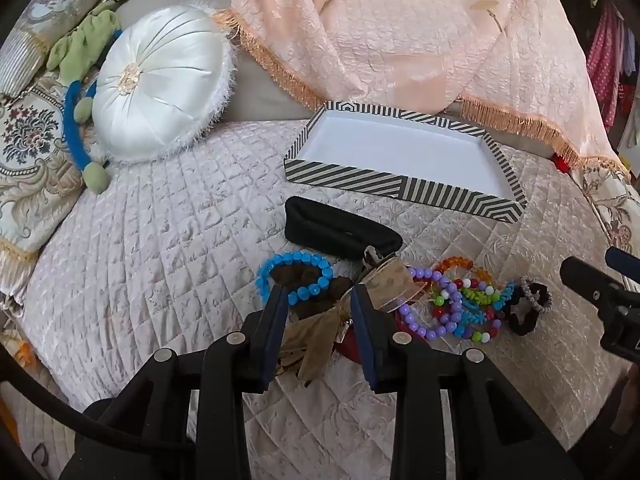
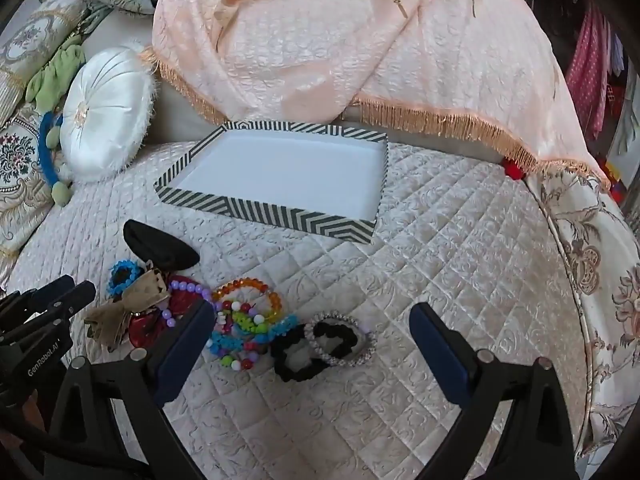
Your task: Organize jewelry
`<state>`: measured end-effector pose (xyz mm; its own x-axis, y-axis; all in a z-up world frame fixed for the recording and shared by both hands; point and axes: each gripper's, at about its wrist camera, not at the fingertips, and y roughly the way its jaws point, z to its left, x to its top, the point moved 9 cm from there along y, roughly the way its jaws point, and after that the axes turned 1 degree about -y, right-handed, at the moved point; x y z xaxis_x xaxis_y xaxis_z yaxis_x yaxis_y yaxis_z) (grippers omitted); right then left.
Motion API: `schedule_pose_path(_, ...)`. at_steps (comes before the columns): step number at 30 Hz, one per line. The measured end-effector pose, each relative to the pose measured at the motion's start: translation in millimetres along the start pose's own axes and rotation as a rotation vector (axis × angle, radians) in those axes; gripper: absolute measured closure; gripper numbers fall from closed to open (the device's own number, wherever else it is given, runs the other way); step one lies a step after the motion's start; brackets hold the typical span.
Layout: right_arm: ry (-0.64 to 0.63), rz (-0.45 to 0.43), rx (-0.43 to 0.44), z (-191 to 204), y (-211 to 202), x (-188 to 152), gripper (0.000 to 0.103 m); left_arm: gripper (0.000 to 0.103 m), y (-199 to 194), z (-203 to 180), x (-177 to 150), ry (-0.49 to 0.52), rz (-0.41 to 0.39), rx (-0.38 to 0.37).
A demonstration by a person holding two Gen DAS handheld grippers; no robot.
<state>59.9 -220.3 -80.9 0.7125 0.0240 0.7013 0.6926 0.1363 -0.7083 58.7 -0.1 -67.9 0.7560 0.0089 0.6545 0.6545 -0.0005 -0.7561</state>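
A shallow black-and-white striped box (image 1: 360, 178) (image 2: 260, 212) lies on the quilted bed, its white inside bare. In front of it is a pile: a black pouch (image 1: 340, 228), a blue bead bracelet (image 1: 296, 276), a brown ribbon bow clip (image 1: 316, 332) (image 2: 116, 316), several coloured bead bracelets (image 1: 452, 300) (image 2: 244, 320), a black scrunchie (image 2: 296, 356) and a sparkly hair tie (image 2: 344, 344). My left gripper (image 1: 318, 294) (image 2: 82, 288) hovers over the bow, jaws narrowly apart, not visibly pressing it. My right gripper (image 2: 312, 312) (image 1: 588, 266) stands wide open above the scrunchie and hair tie, holding nothing.
A white round satin cushion (image 1: 160, 80) and a blue cord with green balls (image 1: 74, 132) lie at the left. A peach fringed cloth (image 1: 380, 32) drapes behind the box. The bed's patterned edge (image 2: 580, 280) curves along the right.
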Motion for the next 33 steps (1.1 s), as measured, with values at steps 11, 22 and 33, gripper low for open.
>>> schedule_pose_path(11, -0.002, -0.002, -0.002, 4, -4, -5, 0.003, 0.095, -7, -2, -1, -0.019, -0.005, -0.005)
schedule_pose_path(22, 0.008, -0.014, 0.0, 4, -6, -3, 0.003, 0.095, -8, 2, 2, -0.021, -0.012, 0.006)
schedule_pose_path(33, 0.007, -0.012, -0.001, 6, -6, -4, 0.003, 0.095, -11, 5, 4, -0.004, -0.027, 0.033)
